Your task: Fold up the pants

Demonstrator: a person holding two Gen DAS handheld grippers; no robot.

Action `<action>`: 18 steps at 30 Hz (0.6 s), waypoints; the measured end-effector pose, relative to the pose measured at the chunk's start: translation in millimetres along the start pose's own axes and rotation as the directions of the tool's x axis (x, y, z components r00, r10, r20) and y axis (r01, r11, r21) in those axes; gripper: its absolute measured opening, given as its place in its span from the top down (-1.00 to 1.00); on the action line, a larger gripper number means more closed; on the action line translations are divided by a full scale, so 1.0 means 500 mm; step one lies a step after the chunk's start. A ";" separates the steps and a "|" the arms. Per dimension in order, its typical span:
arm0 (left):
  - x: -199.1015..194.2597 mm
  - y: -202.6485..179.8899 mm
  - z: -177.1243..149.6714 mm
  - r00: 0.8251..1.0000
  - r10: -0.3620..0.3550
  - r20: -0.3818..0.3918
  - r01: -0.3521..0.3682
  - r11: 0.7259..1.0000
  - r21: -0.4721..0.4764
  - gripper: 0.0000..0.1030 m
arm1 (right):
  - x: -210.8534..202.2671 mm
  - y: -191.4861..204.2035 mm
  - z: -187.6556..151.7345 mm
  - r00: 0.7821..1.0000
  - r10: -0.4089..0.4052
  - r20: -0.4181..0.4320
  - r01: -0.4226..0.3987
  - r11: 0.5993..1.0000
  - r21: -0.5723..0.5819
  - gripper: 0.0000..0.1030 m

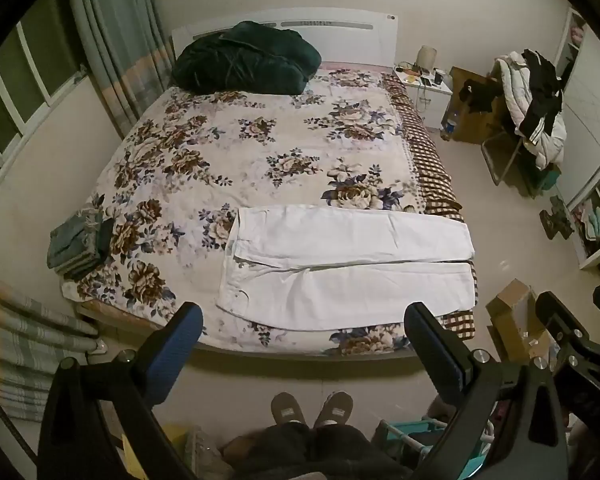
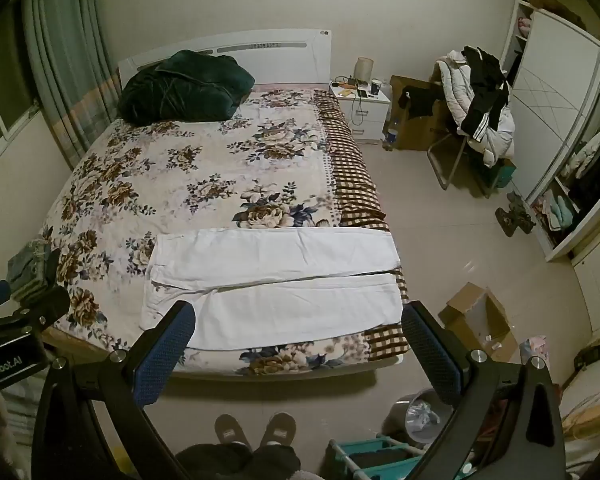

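Observation:
White pants (image 1: 340, 264) lie flat across the foot of the floral bed (image 1: 228, 152), waist to the left, both legs side by side running right. They also show in the right wrist view (image 2: 272, 280). My left gripper (image 1: 304, 320) is open and empty, held high above the floor in front of the bed's foot edge. My right gripper (image 2: 298, 324) is open and empty too, held at the same height, just short of the near leg. Neither touches the pants.
Folded grey-green clothes (image 1: 76, 244) lie at the bed's left corner. A dark green duvet (image 1: 244, 60) sits at the headboard. Cardboard box (image 2: 480, 320) and bin (image 2: 424, 412) stand on the floor at right. A chair with clothes (image 2: 480, 108) and wardrobe (image 2: 560, 120) are beyond. My slippered feet (image 2: 256, 432) are below.

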State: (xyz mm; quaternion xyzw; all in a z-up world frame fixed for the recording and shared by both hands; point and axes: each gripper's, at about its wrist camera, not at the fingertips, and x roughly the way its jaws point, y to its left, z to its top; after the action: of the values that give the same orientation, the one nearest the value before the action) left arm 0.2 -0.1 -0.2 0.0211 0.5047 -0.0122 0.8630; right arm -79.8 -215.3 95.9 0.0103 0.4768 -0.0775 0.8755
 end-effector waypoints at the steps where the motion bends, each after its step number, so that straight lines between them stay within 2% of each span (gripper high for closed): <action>1: 0.000 0.000 0.000 1.000 -0.005 0.000 0.005 1.000 -0.002 -1.00 | 0.001 -0.001 0.001 1.000 0.001 0.000 -0.001 1.000 0.002 -1.00; 18: 0.001 -0.008 -0.008 1.000 -0.001 -0.006 0.001 1.000 -0.001 -1.00 | 0.034 0.008 -0.019 1.000 0.015 -0.020 -0.016 1.000 -0.003 -1.00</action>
State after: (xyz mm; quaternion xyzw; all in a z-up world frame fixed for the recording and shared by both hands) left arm -3.2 -3.6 -2.7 0.0207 0.5074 -0.0122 0.8614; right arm -78.1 -212.8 76.2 0.0133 0.4856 -0.0698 0.8713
